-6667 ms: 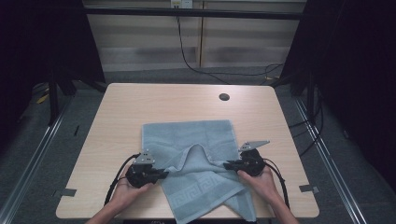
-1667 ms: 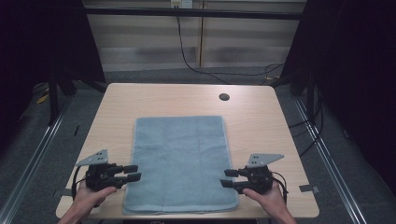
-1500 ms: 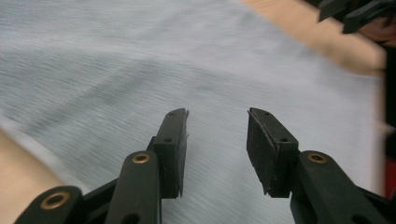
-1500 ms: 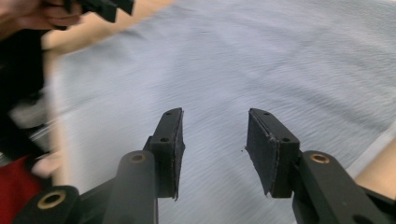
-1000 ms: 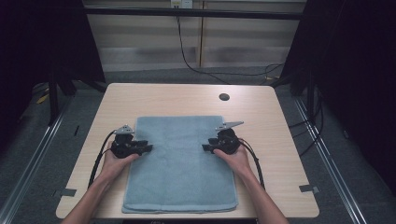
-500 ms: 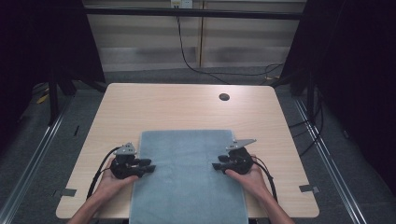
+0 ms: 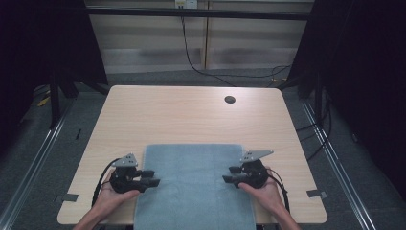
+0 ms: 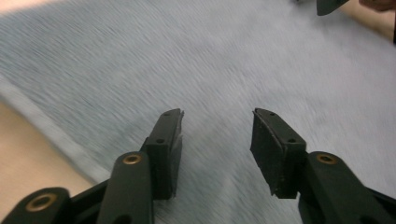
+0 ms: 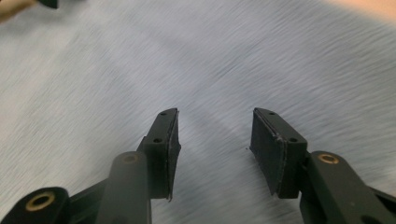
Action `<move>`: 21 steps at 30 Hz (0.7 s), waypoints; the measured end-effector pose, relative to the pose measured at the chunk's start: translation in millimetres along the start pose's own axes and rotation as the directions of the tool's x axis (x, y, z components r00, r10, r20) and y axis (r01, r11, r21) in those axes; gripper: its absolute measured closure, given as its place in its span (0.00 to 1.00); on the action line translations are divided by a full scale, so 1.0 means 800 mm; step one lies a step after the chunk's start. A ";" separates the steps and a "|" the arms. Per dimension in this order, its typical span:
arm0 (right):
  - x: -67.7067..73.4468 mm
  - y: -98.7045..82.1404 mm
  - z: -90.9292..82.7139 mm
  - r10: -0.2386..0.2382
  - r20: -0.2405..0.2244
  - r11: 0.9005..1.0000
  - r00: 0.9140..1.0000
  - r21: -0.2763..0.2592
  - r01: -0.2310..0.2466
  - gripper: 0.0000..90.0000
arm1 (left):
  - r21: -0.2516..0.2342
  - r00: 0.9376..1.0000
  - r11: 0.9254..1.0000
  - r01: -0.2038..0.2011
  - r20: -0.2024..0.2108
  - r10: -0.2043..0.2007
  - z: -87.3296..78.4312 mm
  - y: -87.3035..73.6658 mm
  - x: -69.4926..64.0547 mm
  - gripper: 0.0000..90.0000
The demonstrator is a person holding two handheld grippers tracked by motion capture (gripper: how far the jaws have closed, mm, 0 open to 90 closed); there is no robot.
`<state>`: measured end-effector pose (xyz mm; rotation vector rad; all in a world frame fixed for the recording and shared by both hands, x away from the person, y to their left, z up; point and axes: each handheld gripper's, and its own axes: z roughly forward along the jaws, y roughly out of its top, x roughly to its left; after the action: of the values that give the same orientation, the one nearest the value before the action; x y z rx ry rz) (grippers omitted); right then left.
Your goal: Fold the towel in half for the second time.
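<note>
Towel (image 7: pixel 194 187) was the thing that changed: a second or so before, it lay as a longer sheet reaching well up the table with both hands at its upper half; at this moment it was a shorter, tidier rectangle, far edge straight across the middle of the table (image 7: pixel 191 115), near end running off the front edge toward the person. Read as one fold just completed, far half pulled back over the near half.

Left gripper (image 7: pixel 148 181) sat at the towel's left edge, tips just over the cloth. Right gripper (image 7: pixel 230 175) mirrored it at the right edge. Both had come back toward the person along with the fold.

Jaws on both had just been opening. Left gripper view showed the two black pads (image 8: pixel 168 140) spread apart with bare blue cloth visible between and beyond them, nothing pinched. Right gripper view was the same: pads (image 9: pixel 275 149) parted, towel surface below, no fold of fabric caught between. So both had let go, the cloth lying free on the table.

Motion blur in both gripper views, so I couldn't tell whether the tips touched the cloth or hovered just above it.

What it meant, in my judgement: this fold was laid down and released cleanly, edges roughly square, no bunching visible from above. Next step was probably a re-grip for another fold. Risk was the overhang at the front edge dragging the stack off.

Small dark grommet (image 7: pixel 230 99) in the far tabletop stayed well apart from everything.
</note>
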<state>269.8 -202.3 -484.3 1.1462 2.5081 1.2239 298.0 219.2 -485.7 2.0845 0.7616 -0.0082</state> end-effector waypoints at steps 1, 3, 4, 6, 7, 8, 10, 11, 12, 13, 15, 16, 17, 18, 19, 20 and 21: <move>-0.009 0.006 -0.002 0.007 0.018 1.000 1.000 -0.017 -0.007 0.57 | -0.016 1.000 1.000 0.007 -0.009 -0.007 -0.001 0.007 0.007 0.58; -0.028 0.016 -0.005 0.026 0.043 0.998 0.999 -0.051 -0.024 0.56 | -0.039 0.999 0.999 0.023 -0.040 -0.025 -0.002 0.021 0.021 0.57; -0.038 0.021 -0.007 0.036 0.060 0.998 0.998 -0.060 -0.032 0.56 | -0.052 0.998 0.998 0.021 -0.053 -0.024 -0.003 0.028 0.028 0.56; -0.057 0.029 -0.008 0.047 0.081 0.996 0.996 -0.075 -0.041 0.56 | -0.073 0.997 0.997 0.027 -0.063 -0.031 -0.003 0.033 0.037 0.55; -0.057 0.029 -0.008 0.047 0.081 0.996 0.996 -0.075 -0.041 0.56 | -0.077 0.996 0.996 0.042 -0.072 -0.048 -0.003 0.039 0.045 0.55; -0.078 0.036 -0.008 0.076 0.090 0.993 0.993 -0.093 -0.068 0.56 | -0.097 0.994 0.994 0.059 -0.083 -0.067 -0.002 0.044 0.055 0.54; -0.092 0.040 -0.005 0.089 0.101 0.992 0.991 -0.100 -0.079 0.55 | -0.121 0.989 0.989 0.083 -0.114 -0.097 0.001 0.054 0.074 0.52; -0.098 0.042 -0.003 0.096 0.097 0.991 0.991 -0.102 -0.086 0.55 | -0.100 0.986 0.991 0.088 -0.130 -0.101 0.005 0.056 0.079 0.51; -0.098 0.042 -0.003 0.096 0.097 0.991 0.991 -0.102 -0.086 0.55 | -0.100 0.986 0.991 0.088 -0.130 -0.101 0.005 0.056 0.079 0.50; -0.103 0.043 0.001 0.099 0.103 0.991 0.990 -0.099 -0.089 0.55 | -0.099 0.982 0.991 0.088 -0.157 -0.103 0.008 0.056 0.086 0.50; -0.111 0.045 0.011 0.091 0.127 0.994 0.988 -0.074 -0.082 0.54 | -0.079 0.980 0.989 0.123 -0.149 -0.134 0.017 0.055 0.098 0.48; -0.117 0.043 0.021 0.099 0.121 0.995 0.988 -0.038 -0.095 0.54 | -0.062 0.976 0.989 0.134 -0.167 -0.142 0.027 0.051 0.105 0.46; -0.119 0.041 0.026 0.100 0.133 0.995 0.986 -0.025 -0.097 0.53 | -0.054 0.976 0.988 0.145 -0.158 -0.152 0.032 0.049 0.107 0.45; -0.122 0.039 0.030 0.113 0.126 0.994 0.986 -0.022 -0.111 0.54 | -0.038 0.976 0.989 0.144 -0.161 -0.149 0.036 0.047 0.107 0.44; -0.124 0.036 0.033 0.124 0.110 0.992 0.986 -0.022 -0.122 0.57 | -0.012 0.975 0.991 0.137 -0.176 -0.137 0.041 0.047 0.105 0.44; -0.124 0.034 0.036 0.130 0.110 0.991 0.985 -0.019 -0.129 0.59 | 0.014 0.975 0.992 0.125 -0.187 -0.121 0.045 0.046 0.103 0.47; -0.123 0.032 0.038 0.132 0.107 0.991 0.985 -0.023 -0.130 0.65 | 0.014 0.975 0.992 0.125 -0.187 -0.121 0.045 0.046 0.103 0.54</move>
<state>366.4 -240.4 -505.8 1.3545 2.3733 1.1744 394.1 219.4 -502.7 2.0786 1.0080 0.1105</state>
